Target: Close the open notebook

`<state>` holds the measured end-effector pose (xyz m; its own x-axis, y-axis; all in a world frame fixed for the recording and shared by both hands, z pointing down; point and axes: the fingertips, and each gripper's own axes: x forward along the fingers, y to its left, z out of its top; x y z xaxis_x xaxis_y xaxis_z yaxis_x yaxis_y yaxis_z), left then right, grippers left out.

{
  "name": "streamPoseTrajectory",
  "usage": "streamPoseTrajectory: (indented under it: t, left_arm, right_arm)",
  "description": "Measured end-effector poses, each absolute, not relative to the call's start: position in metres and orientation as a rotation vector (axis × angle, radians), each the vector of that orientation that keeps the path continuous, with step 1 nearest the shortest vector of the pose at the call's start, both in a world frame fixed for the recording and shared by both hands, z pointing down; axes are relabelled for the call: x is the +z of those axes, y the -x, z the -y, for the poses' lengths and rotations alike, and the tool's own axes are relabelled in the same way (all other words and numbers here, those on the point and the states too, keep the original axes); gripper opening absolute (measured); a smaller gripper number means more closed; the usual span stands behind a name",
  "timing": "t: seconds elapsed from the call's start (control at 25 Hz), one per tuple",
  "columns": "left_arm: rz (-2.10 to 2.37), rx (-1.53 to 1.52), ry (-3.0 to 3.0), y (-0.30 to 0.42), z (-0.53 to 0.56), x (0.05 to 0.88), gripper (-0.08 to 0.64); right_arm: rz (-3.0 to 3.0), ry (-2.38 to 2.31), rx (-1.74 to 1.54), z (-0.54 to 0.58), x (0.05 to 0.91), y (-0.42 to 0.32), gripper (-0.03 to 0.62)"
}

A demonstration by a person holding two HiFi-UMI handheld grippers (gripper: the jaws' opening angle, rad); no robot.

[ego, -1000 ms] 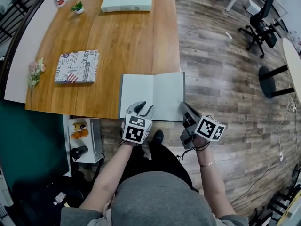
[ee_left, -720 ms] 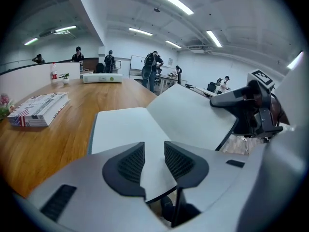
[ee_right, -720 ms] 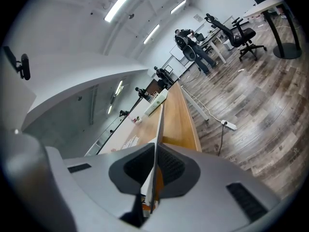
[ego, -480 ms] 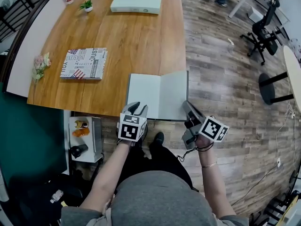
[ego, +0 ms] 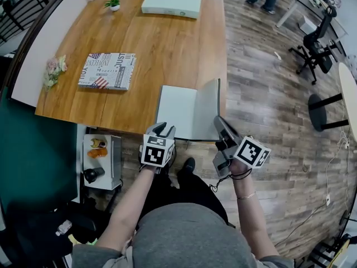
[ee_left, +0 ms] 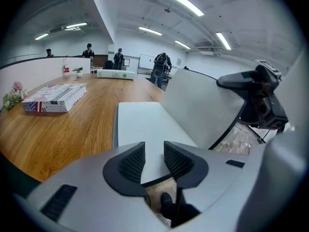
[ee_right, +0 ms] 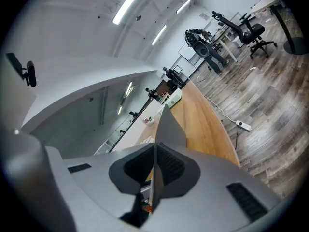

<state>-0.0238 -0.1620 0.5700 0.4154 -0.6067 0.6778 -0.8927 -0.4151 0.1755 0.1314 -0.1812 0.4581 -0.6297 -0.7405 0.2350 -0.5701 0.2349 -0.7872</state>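
The open notebook (ego: 177,109) lies at the wooden table's front edge, blank left page flat (ee_left: 140,122). Its right half (ego: 207,108) stands tilted up off the table, and my right gripper (ego: 218,121) is shut on that half's front edge; in the right gripper view the thin sheet (ee_right: 169,124) runs edge-on between the closed pads of the right gripper (ee_right: 154,166). My left gripper (ego: 162,129) hovers at the notebook's front left corner. The left gripper (ee_left: 154,159) has just been closing slightly but stays open, the page edge just ahead of its pads, untouched.
A patterned box (ego: 107,70) lies on the table's left, a white box (ego: 172,2) at the far end beside a small plant (ego: 112,3). Flowers (ego: 54,70) sit on the left ledge. An office chair (ego: 318,43) stands on the wood floor to the right.
The notebook's right half has risen from flat to steeply tilted as my right gripper lifted it. My left gripper has shifted left toward the notebook's front left corner.
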Motion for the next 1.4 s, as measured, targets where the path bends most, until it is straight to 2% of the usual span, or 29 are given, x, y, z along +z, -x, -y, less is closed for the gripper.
streamPoseTrajectory:
  t: [0.72,1.4]
  left_arm:
    - [1.310,0.696,-2.110,0.043,0.149,0.570,0.132]
    - [1.361,0.581,-2.050,0.063,0.143,0.565,0.129]
  right_arm:
    - [-2.443,1.069,-1.377,0.188,0.453,-0.044,0.037]
    - [-2.525,1.016,-1.460,0.193,0.479,0.002,0.046]
